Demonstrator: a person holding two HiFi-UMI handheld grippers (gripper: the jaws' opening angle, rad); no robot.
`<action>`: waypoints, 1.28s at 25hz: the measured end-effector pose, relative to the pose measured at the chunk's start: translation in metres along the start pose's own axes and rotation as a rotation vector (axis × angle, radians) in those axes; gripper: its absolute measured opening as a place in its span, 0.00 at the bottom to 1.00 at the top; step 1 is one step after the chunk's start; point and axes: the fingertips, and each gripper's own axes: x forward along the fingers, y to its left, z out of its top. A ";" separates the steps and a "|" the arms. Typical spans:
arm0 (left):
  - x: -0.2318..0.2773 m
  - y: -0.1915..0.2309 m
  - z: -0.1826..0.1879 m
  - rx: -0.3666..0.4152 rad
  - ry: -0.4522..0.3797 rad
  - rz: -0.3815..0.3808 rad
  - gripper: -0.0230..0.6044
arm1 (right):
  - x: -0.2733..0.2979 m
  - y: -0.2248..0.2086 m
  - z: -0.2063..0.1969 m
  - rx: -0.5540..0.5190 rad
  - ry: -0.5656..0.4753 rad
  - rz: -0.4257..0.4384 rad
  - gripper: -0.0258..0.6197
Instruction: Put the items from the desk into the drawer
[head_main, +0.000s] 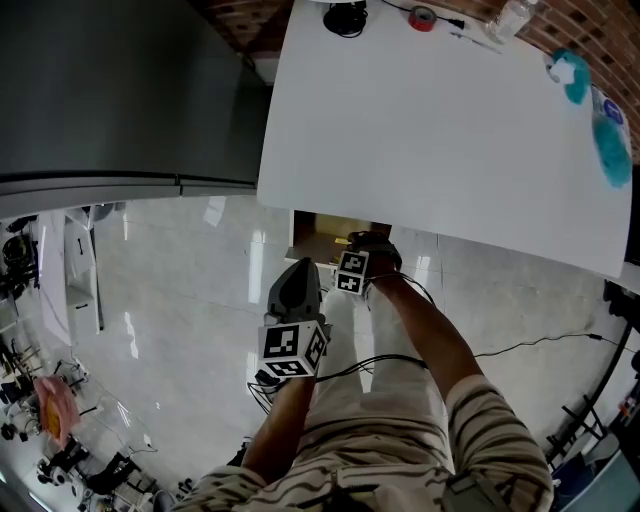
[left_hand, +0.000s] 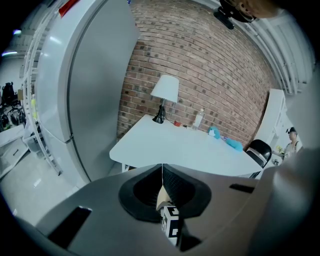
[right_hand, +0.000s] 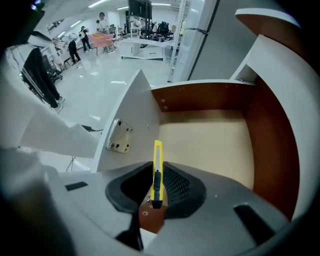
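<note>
A yellow utility knife (right_hand: 158, 150) stands upright between the jaws of my right gripper (right_hand: 156, 172), which is shut on it. The knife hangs over the open drawer (right_hand: 210, 140), whose tan bottom shows nothing lying in it. In the head view the right gripper (head_main: 362, 258) sits at the drawer's mouth (head_main: 318, 238) under the white desk (head_main: 430, 130). My left gripper (head_main: 293, 292) hovers just left of and behind it, over the floor. Its jaws (left_hand: 161, 172) are shut with nothing between them. The knife is hidden in the head view.
On the desk's far edge stand a black lamp base (head_main: 345, 18), a red tape roll (head_main: 423, 18) and a clear bottle (head_main: 510, 18). Teal-blue items (head_main: 608, 140) lie at its right side. A tall grey cabinet (head_main: 110, 90) stands left of the desk. A black chair (left_hand: 260, 150) is beyond.
</note>
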 end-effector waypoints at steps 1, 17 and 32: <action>0.000 0.000 0.000 0.002 0.000 0.000 0.05 | 0.002 0.001 0.001 -0.003 0.002 0.006 0.14; 0.001 0.014 -0.008 0.001 0.011 -0.003 0.05 | 0.020 0.008 -0.004 0.013 0.035 0.036 0.14; 0.000 0.012 -0.014 0.007 0.030 -0.021 0.05 | 0.016 0.008 -0.011 0.053 0.018 0.040 0.19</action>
